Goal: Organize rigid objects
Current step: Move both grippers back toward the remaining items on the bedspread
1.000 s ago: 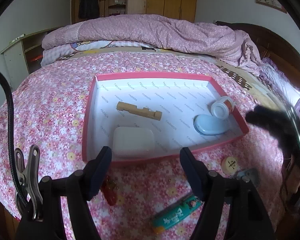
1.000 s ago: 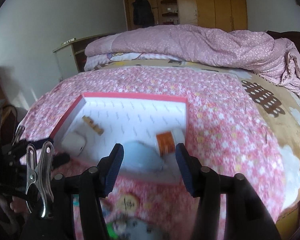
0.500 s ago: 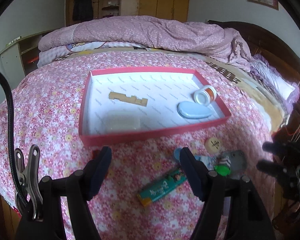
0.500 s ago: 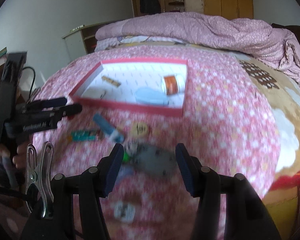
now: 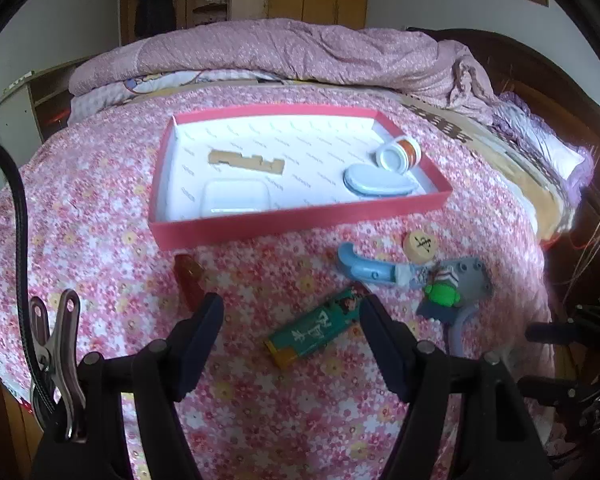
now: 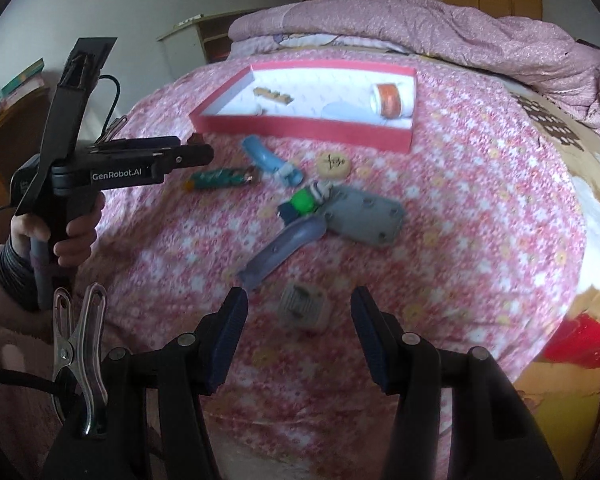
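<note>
Both my grippers hang empty, jaws spread: left gripper (image 5: 290, 328) over the green tube (image 5: 318, 330), right gripper (image 6: 296, 328) over the small grey block (image 6: 303, 307), red box (image 5: 300, 220) beyond, presumably lining up pickups.

Bed (image 5: 80, 216) under a pink floral sheet: red tray (image 5: 300, 216) mid-bed, and nearer, lighter (image 5: 318, 332), blue handle (image 5: 370, 270), wooden disc (image 5: 420, 244), grey tool (image 6: 360, 216), green toy (image 6: 302, 202), small plug (image 6: 302, 306), folded quilt (image 5: 300, 56) behind.
</note>
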Demonstrator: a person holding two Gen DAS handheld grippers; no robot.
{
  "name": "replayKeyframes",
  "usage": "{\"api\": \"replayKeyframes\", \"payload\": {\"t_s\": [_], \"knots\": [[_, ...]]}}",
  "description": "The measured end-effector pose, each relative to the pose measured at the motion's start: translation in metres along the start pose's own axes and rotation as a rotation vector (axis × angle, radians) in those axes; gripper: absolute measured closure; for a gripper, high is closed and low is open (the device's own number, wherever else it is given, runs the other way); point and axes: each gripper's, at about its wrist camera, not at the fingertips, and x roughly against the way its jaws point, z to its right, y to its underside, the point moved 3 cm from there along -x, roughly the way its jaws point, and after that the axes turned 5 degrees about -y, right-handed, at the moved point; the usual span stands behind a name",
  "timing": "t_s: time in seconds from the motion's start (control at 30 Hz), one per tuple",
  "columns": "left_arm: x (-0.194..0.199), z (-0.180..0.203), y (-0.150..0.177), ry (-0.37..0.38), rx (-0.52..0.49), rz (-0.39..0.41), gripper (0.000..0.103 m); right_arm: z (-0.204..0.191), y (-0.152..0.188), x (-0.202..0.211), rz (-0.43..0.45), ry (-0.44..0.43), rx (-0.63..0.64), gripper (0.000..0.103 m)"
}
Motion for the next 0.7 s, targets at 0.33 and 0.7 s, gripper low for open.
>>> {"api": "replayKeyframes", "payload": {"t_s": [0.33, 0.7], "knots": [[-0.015, 0.016, 0.012, 0.025, -0.069, -0.021, 0.029, 0.010, 0.006, -0.016, -0.046, -0.022, -0.059, 0.051], [-0.034, 0.023, 0.018, -0.049, -0.135, -0.020, 0.029, 0.007, 0.008, -0.027, -0.046, 0.015, -0.020, 0.073]]}}
